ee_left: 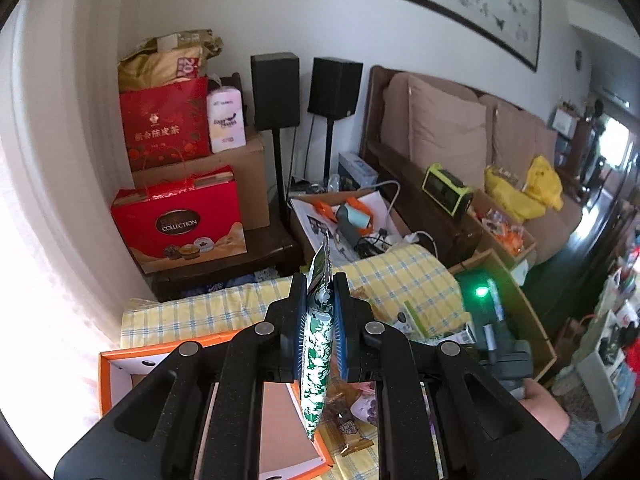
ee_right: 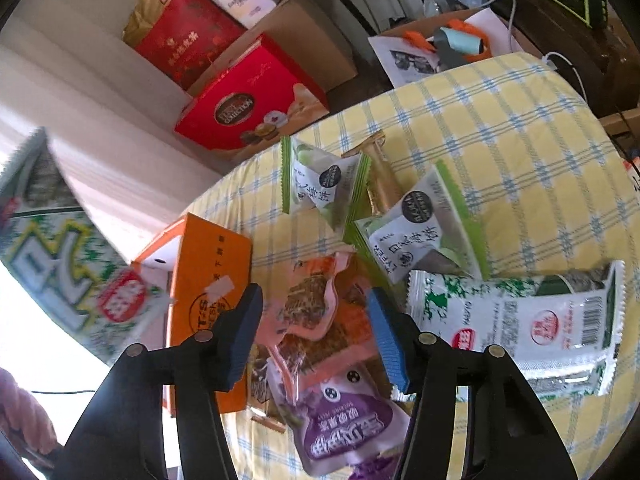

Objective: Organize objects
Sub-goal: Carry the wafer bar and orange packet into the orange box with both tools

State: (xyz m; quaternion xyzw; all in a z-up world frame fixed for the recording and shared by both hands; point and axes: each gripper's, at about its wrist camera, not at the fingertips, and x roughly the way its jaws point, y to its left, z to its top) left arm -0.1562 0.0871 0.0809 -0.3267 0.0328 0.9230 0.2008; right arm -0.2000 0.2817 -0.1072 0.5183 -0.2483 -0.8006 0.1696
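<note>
- The left hand-held gripper (ee_left: 320,320) was seen clenched on a green-and-white snack packet (ee_left: 318,344), pinched edge-on between the pads, its long axis running along the fingers and its lower end hanging free over the orange box (ee_left: 120,376).
- That same packet appeared, blurred, at the left edge of the right wrist view, raised clear of the table and to the left of the orange box (ee_right: 208,276).
- The right hand-held gripper (ee_right: 312,336) was held half open, nothing pressed by its pads; whether either pad touched a pouch could not be told.
- Directly between and below its fingers an orange snack pouch (ee_right: 316,312) was lying on the pile, its long axis running roughly away from the gripper, so that the jaws would straddle its width.
- Nearer still, under the fingers, a purple pouch (ee_right: 344,436) was partly overlapped by the orange one.
- To the right, a second green-and-white packet (ee_right: 516,316) was lying flat and crosswise on the yellow checked tablecloth (ee_right: 520,128).
- Further off, two green-edged pastry packets (ee_right: 320,180) (ee_right: 416,224) were resting against a gold-wrapped item (ee_right: 380,176).
- The right gripper was judged the nearer one for the orange pouch; a short descent and a squeeze were judged to be called for.
- Beyond the table, red gift boxes (ee_right: 248,104) were stacked by the wall.
</note>
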